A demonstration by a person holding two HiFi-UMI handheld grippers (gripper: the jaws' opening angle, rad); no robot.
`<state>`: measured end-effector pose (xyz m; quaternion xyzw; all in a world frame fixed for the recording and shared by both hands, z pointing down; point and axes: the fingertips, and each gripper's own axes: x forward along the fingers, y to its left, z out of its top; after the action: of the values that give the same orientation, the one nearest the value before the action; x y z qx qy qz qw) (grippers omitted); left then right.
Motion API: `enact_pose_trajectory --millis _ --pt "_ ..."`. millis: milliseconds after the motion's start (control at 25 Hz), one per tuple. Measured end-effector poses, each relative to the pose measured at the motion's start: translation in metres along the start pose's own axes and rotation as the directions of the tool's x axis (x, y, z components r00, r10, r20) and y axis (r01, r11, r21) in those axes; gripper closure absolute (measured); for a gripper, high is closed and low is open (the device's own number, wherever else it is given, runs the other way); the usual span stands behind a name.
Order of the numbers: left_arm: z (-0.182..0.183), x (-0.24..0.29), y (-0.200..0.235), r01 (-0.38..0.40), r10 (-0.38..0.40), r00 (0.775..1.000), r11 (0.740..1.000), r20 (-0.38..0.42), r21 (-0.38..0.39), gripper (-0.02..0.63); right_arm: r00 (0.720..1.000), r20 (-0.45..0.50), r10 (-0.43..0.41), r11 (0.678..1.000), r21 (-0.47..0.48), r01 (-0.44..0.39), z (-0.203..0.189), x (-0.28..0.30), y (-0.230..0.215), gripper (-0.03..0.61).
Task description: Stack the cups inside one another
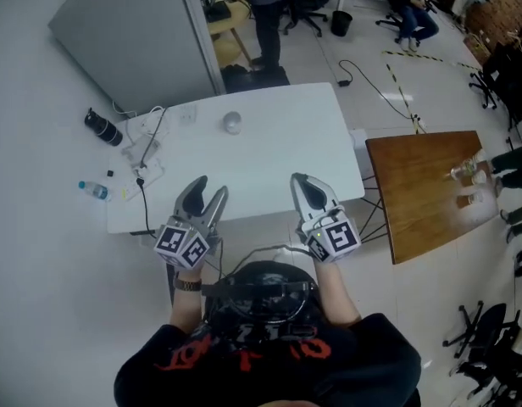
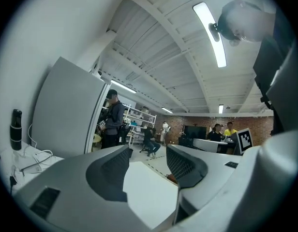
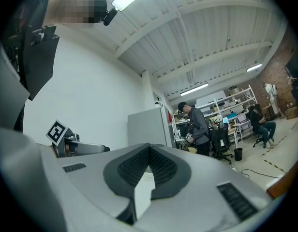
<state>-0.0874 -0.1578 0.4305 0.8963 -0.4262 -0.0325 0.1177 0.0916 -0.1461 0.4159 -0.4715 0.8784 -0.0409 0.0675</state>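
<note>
A single pale cup (image 1: 233, 123) stands on the white worktop (image 1: 269, 168), toward the worktop's far edge and left of its middle. Whether it is one cup or several already nested cannot be told. Both tools are held over the worktop's near edge, well apart from the cup. The left tool (image 1: 209, 186) is roughly half open with nothing between its jaws. The right tool (image 1: 300, 179) is closed completely, on nothing.

If the cup is to be taken, the right tool would first have to be opened, or the left one used. The jaws are best lowered to either side of the cup's wall before any closing, since so light a thing is probably tipped by a nudge.

The cup is shown in the head view alone. Both gripper views look level beyond the worktop's far edge, where a standing person (image 2: 112, 120) is seen. The left tool's (image 2: 148, 151) gap and the right tool's (image 3: 149, 151) meeting jaws are read most plainly there.
</note>
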Motion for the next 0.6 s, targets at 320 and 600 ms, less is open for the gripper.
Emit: enact_pose_trajectory --millis 320,600 --pt "-0.003 0.005 0.007 0.041 -0.041 0.999 0.998 -0.005 -0.044 0.370 1.000 0.009 -0.030 0.999 0.029 0.030 0.015 0.006 0.003 0.575" --pt "-0.006 0.008 0.005 0.137 -0.137 0.991 0.982 0.011 -0.132 0.370 0.999 0.014 0.035 0.998 0.054 -0.036 0.014 0.026 0.017 0.575"
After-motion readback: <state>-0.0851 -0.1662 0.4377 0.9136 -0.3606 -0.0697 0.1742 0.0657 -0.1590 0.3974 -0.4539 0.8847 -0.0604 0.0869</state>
